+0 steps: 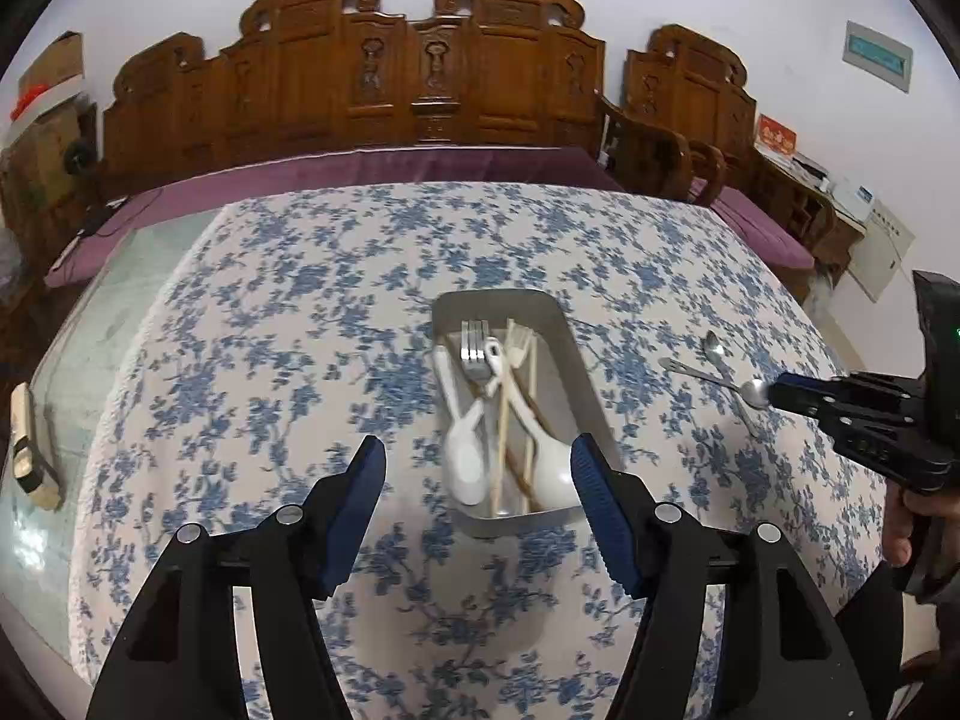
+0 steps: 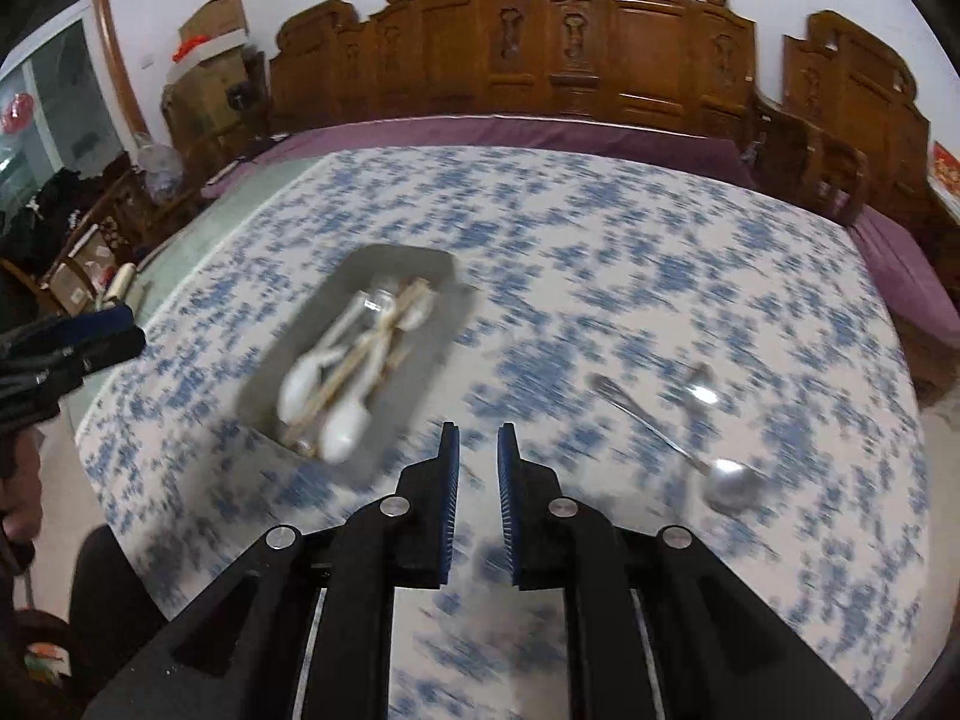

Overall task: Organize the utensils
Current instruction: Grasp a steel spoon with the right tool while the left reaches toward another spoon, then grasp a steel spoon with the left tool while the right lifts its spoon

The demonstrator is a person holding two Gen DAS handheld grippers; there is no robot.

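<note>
Inside grey tray (image 1: 573,354), white spoons (image 1: 465,462), forks (image 1: 475,348), chopsticks (image 1: 501,438)

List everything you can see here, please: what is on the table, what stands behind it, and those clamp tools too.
Grey rectangular metal tray: one, mid-table.
White ceramic spoons: at least two, in the tray.
Pale wooden chopsticks: several, in the tray.
Silver metal forks: stacked, count unclear, in the tray.
Loose silver metal spoons: two, crossed on the cloth right of the tray.
Blue-and-white floral tablecloth: one, covering the table.
Carved brown wooden bench: purple cushion, behind the table.
Cardboard boxes: back left.
Left gripper: black, blue pads, open, empty.
Right gripper: same, narrow gap, empty.
</note>
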